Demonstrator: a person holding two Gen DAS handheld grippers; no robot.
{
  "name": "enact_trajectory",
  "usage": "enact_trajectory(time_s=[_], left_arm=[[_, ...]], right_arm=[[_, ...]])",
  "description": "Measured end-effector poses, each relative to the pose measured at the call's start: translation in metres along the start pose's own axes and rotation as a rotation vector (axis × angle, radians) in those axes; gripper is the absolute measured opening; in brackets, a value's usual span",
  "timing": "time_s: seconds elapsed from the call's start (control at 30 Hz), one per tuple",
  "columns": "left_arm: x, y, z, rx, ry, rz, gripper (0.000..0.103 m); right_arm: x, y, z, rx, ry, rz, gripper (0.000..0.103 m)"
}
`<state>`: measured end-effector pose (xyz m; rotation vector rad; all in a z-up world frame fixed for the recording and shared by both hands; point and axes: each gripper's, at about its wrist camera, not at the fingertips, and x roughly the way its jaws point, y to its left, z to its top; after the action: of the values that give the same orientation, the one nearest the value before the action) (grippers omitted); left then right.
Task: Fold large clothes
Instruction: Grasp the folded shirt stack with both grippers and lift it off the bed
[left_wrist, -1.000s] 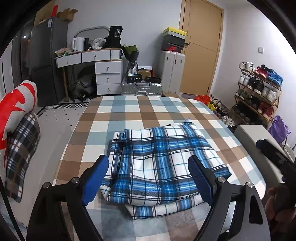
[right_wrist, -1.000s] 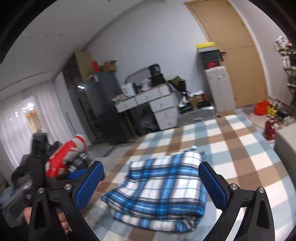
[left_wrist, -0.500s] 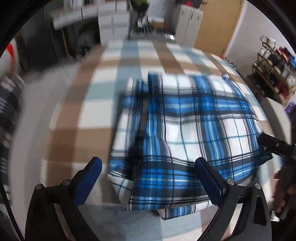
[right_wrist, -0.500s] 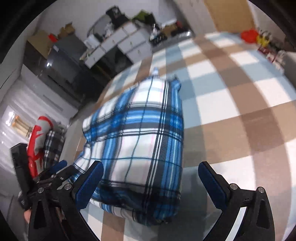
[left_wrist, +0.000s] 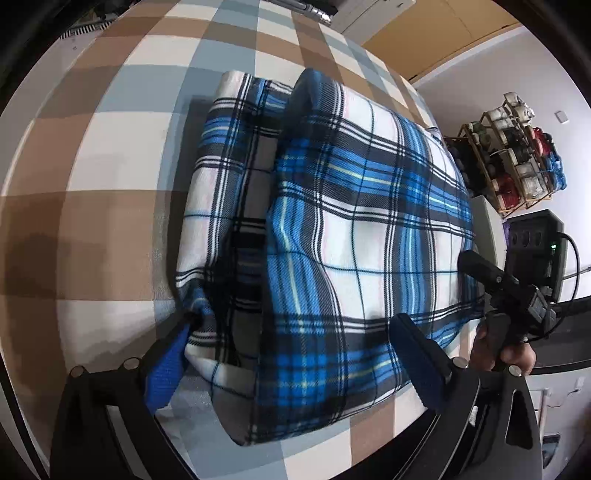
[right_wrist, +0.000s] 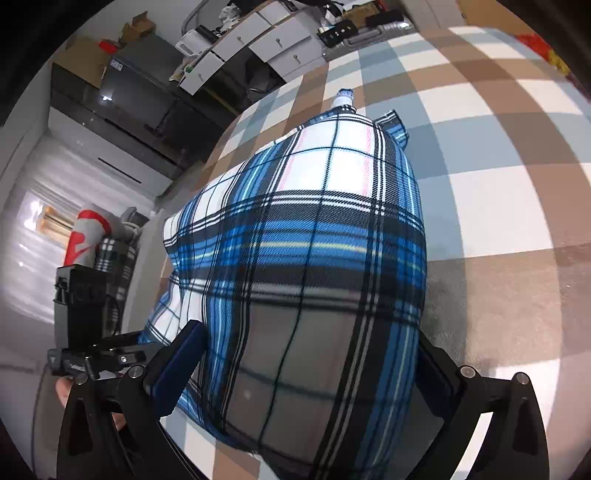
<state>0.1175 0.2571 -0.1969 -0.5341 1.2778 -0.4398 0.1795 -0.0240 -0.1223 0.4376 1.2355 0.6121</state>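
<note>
Brown, white and grey-blue checked bedcover (left_wrist: 122, 155) bearing a folded blue plaid garment (left_wrist: 343, 229) at its middle, the left gripper (left_wrist: 291, 362) and right gripper (right_wrist: 306, 373) each spread wide astride the garment's near edge, pads not pressing it, nothing held

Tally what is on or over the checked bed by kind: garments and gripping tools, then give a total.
Blue plaid garment: 1
Gripping tools: 2, the left tool and the right tool, each open astride the garment's near edge
Total: 3
</note>
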Motion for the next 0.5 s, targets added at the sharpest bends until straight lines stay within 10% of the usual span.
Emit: enact_trajectory(time_s=[0.23, 0.5], left_arm=[[0.006, 0.001, -0.001, -0.036, 0.080, -0.236, 0.099], [-0.010, -0.003, -0.007, 0.000, 0.045, -0.337, 0.092]], right_arm=[[0.002, -0.006, 0.003, 0.011, 0.007, 0.061, 0.102], [-0.019, -0.032, -0.004, 0.090, 0.006, 0.298, 0.074]])
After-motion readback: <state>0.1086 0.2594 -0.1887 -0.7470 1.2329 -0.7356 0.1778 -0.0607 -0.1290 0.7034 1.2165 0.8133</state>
